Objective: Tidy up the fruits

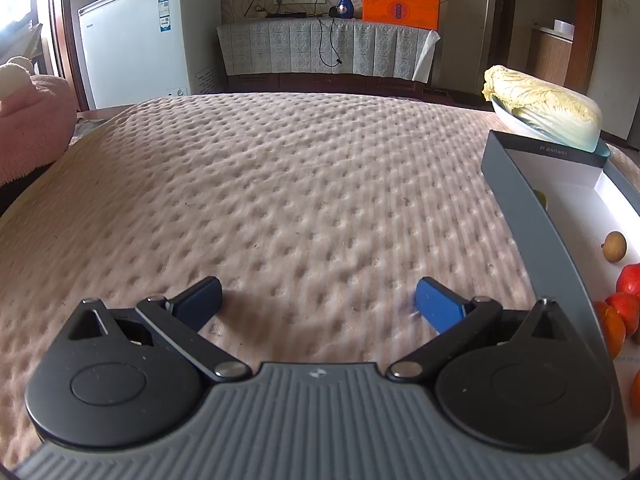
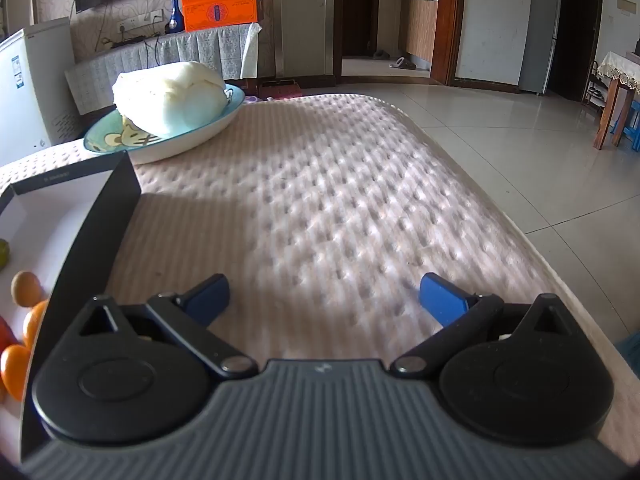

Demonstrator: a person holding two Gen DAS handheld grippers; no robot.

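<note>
My left tongs and right tongs hang spread wide and empty above the quilt; fruits lie in the box between them, near the cabbage.

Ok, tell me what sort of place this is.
Most likely a lived-in home, a main room. A white chest freezer stands by the wall, slippers lie in a doorway, and a cabbage on a plate sits on the padded table cover.
</note>
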